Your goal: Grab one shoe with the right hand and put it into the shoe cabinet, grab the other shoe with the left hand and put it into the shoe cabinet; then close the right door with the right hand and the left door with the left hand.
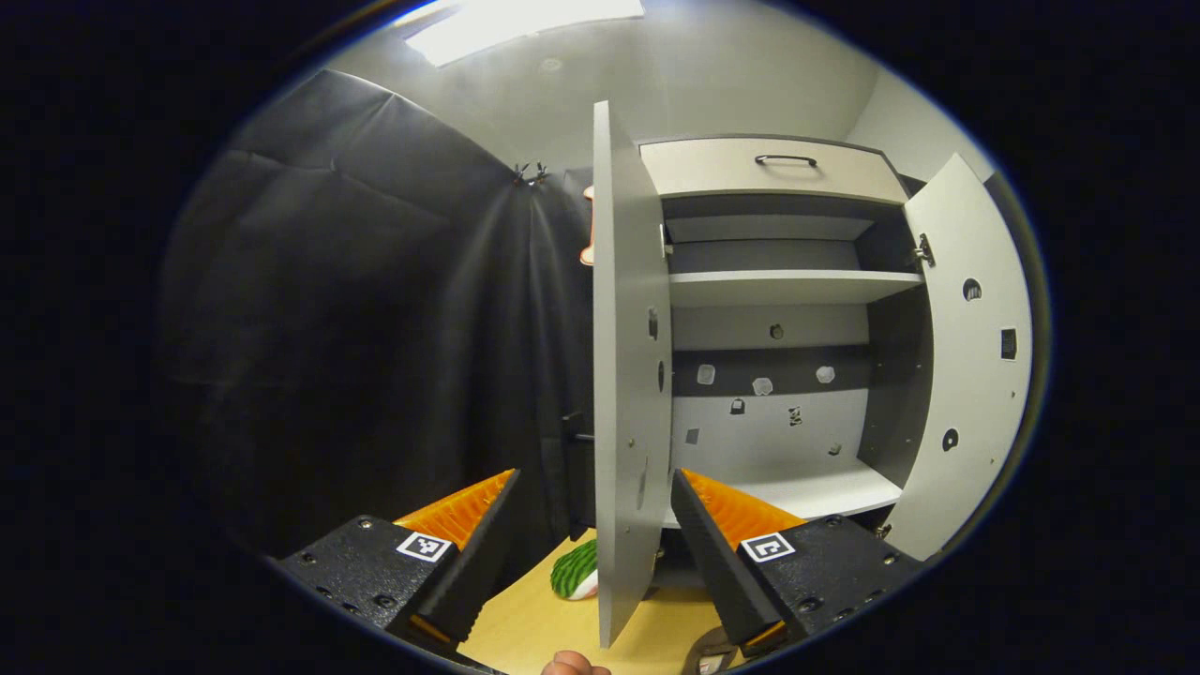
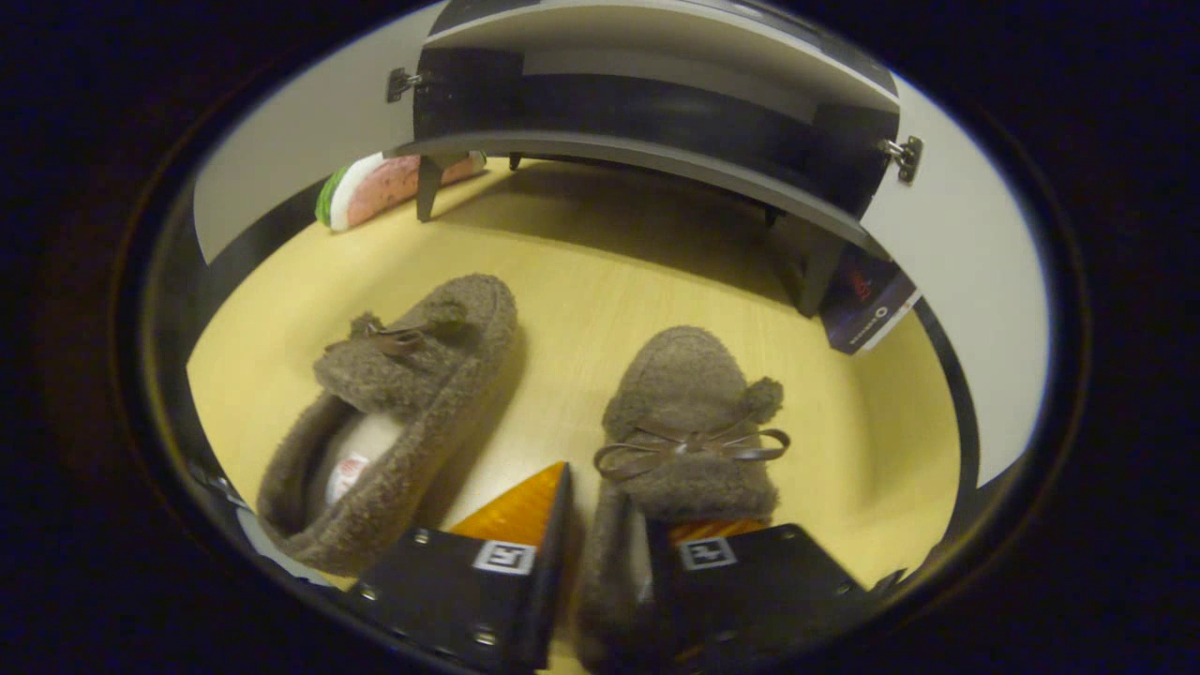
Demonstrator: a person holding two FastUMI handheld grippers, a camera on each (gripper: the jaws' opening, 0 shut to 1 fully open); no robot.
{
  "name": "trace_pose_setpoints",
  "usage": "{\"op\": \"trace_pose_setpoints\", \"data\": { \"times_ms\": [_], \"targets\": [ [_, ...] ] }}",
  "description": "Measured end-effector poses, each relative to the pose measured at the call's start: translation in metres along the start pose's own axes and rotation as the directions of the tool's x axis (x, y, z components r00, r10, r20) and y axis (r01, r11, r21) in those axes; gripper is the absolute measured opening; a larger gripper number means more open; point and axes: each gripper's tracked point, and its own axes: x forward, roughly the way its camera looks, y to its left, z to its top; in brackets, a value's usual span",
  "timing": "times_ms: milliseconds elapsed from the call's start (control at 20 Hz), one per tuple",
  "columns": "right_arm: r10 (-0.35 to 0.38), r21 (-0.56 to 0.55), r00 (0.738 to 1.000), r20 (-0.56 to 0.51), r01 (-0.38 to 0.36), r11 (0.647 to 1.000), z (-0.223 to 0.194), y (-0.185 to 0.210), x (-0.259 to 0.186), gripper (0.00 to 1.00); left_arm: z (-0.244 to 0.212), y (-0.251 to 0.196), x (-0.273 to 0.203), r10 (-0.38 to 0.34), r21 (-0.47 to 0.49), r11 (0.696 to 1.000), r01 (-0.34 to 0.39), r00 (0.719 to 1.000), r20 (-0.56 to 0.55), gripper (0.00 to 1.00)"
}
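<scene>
Two brown fuzzy slippers with bows lie on the yellow floor in the right gripper view: the left slipper (image 2: 403,403) and the right slipper (image 2: 689,412). My right gripper (image 2: 619,506) is shut on the right slipper's side wall, one finger inside the shoe and one outside; the shoe rests on the floor. The shoe cabinet (image 1: 787,286) stands with its left door (image 1: 623,375) and right door (image 1: 975,356) swung wide, its shelves bare. My left gripper (image 1: 595,473) hangs open in front of the left door's edge, holding nothing.
A watermelon-patterned cushion (image 2: 375,187) lies by the cabinet's left leg (image 2: 427,187), and shows as a green-striped cushion (image 1: 577,570) past the left door. A dark booklet (image 2: 862,300) leans at the cabinet's right foot. The cabinet's underside (image 2: 656,155) overhangs the floor. Black cloth wall (image 1: 375,328) stands left.
</scene>
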Motion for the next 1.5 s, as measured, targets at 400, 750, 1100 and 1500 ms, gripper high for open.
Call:
{"op": "trace_pose_setpoints", "data": {
  "times_ms": [400,750,1100,1500],
  "targets": [
    [0.005,0.047,1.0,0.027,-0.006,0.999,0.014,-0.009,-0.01,0.02,-0.003,-0.004,0.002,-0.003,-0.024,1.0,0.003,1.0,-0.006,0.96],
    [0.018,0.093,0.979,0.205,-0.038,0.995,0.082,-0.03,-0.072,0.02,-0.006,-0.018,0.004,-0.041,-0.031,0.999,0.04,0.999,-0.004,0.96],
    [0.002,0.113,0.864,0.503,-0.068,0.991,0.235,-0.058,-0.158,0.02,-0.008,-0.017,0.003,-0.042,-0.039,0.998,0.042,0.999,-0.004,0.96],
    [-0.06,0.125,0.713,0.699,-0.04,0.991,0.409,-0.097,-0.192,0.01,-0.01,-0.007,-0.001,-0.014,-0.041,0.999,0.014,1.0,-0.002,0.96]
  ]
}}
